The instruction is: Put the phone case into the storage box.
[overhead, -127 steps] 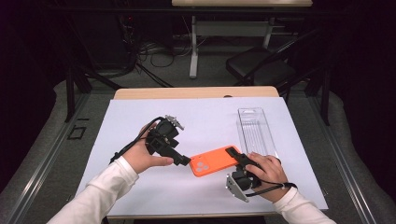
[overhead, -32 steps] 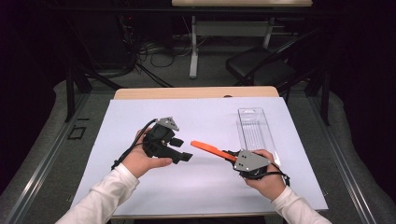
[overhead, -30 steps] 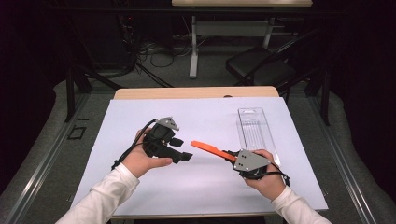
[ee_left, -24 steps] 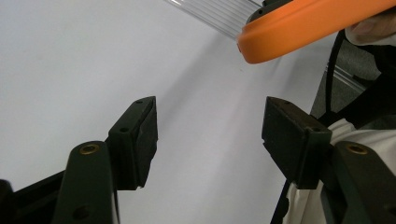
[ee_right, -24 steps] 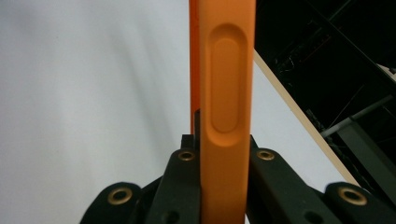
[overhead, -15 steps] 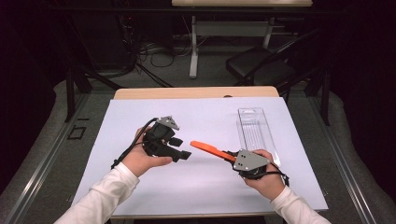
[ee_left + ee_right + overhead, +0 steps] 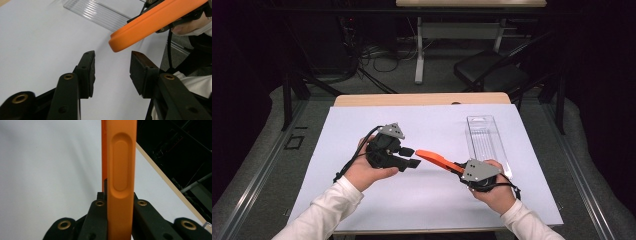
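1. Orange case [image 7: 435, 159] was off the table, edge-on, clamped in my right gripper [image 7: 460, 169].
2. My left gripper [image 7: 411, 157] faced its free end (jaws had just been closing, nothing between them yet).
3. Clear tray [image 7: 485, 141] lay just beyond.

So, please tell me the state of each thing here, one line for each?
Orange phone case: lifted off the table, clamped edge-on.
Right gripper: shut on the case.
Left gripper: open, jaws just closing, case tip just beyond them, untouched.
Clear plastic tray: empty, lying flat.

No text, label, brand, number or sign can be read on anything here.
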Tool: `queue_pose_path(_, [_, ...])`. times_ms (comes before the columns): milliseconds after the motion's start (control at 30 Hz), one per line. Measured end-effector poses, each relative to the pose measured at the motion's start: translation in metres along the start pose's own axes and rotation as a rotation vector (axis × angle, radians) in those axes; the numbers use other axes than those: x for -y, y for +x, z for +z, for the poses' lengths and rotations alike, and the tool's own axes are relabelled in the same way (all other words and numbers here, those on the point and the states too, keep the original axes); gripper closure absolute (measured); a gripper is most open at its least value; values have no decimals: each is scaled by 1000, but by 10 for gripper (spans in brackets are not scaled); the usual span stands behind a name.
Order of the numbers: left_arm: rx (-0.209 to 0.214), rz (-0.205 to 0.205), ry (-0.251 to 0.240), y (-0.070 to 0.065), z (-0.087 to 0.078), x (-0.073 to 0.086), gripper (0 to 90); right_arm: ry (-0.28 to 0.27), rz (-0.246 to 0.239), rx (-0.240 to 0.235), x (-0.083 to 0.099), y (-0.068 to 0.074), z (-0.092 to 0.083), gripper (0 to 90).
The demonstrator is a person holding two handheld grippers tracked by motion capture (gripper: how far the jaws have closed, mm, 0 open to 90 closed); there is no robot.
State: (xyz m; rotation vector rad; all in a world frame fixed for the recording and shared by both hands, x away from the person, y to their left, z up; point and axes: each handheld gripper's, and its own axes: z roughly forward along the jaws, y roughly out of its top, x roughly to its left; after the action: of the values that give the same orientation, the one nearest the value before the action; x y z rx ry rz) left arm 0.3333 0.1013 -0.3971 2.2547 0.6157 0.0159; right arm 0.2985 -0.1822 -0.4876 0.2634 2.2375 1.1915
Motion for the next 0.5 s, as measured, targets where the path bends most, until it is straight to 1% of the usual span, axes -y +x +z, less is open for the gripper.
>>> queue_pose_path(133, [-5,25,-41,-2,3,1,576,-7,12,-8,0,1,1,873])
queue_pose_path(167, [-6,30,-46,-3,3,1,591,-9,16,-9,0,1,2,874])
queue_pose_path(267, [-3,28,-58,-3,5,1,624,-13,27,-13,0,1,2,873])
queue_pose_path(300, [-3,39,-55,-3,6,0,630,-15,29,-13,0,1,2,873])
queue_pose_path(367, [-7,34,-68,-4,7,0,647,-19,36,-15,0,1,3,873])
queue_pose_path(500, [-17,31,-68,-5,8,0,672,-24,40,-18,1,2,4,873])
